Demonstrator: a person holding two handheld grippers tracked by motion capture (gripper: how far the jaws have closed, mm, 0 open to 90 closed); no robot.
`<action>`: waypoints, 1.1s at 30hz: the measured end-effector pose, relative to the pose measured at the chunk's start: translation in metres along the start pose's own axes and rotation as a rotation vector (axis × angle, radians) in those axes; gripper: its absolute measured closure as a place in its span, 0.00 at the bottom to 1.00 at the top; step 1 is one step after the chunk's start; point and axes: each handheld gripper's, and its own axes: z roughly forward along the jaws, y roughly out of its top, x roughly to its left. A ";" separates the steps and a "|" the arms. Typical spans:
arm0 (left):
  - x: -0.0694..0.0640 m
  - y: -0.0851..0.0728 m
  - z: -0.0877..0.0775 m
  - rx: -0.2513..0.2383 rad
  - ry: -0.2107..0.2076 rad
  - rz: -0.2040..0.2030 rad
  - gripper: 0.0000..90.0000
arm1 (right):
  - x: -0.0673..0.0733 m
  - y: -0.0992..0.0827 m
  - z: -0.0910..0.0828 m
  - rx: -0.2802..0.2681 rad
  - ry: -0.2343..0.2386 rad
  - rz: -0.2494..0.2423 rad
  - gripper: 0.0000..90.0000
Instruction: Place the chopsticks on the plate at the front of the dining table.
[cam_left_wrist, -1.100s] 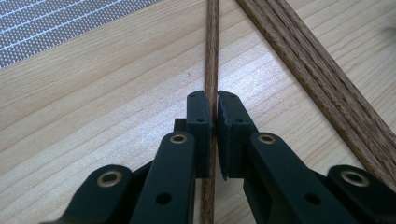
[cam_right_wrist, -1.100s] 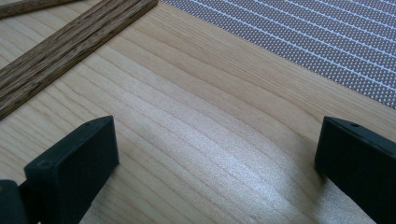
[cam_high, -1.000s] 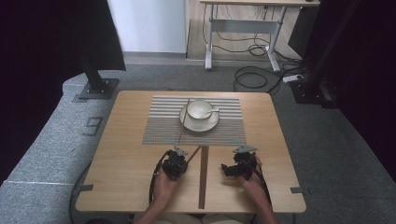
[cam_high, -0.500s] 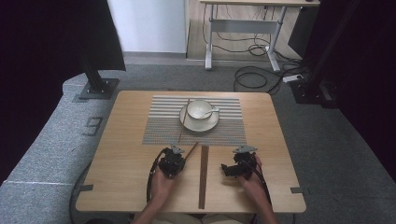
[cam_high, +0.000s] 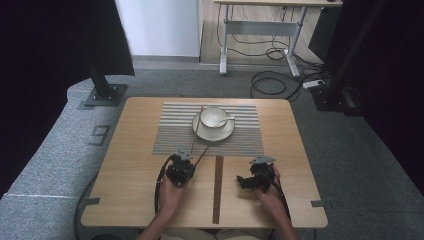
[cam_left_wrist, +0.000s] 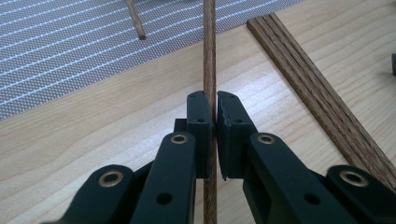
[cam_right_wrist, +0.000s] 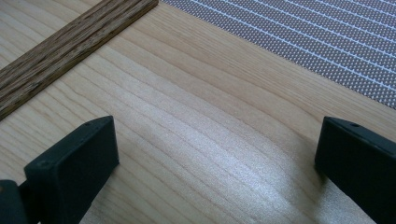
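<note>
A: Floor (cam_high: 165, 80)? 
B: Grey carpet. Black drapes (cam_high: 35, 75) left and right, white wall (cam_high: 157, 25) far centre.
A: Furniture?
B: Light wood table (cam_high: 135, 130) near. Desk (cam_high: 260, 22) with metal legs far right, cables (cam_high: 272, 80) below it. Black stand (cam_high: 102, 85) far left on a plate.

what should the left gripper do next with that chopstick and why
Probably carry it up to the saucer beside the other chopstick. The left gripper is shut on the chopstick, whose far end reaches the striped mat, while its mate already leans on the saucer by the bowl.
</note>
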 end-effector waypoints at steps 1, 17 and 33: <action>0.001 0.000 0.000 -0.001 0.002 -0.001 0.94 | 0.000 0.000 0.000 0.000 0.000 0.000 0.00; 0.009 0.008 -0.005 -0.021 0.017 -0.017 0.94 | 0.000 0.000 0.000 0.000 0.000 0.000 0.00; 0.017 0.016 -0.005 -0.033 0.027 -0.036 0.94 | 0.000 0.000 0.000 0.000 0.000 -0.001 0.00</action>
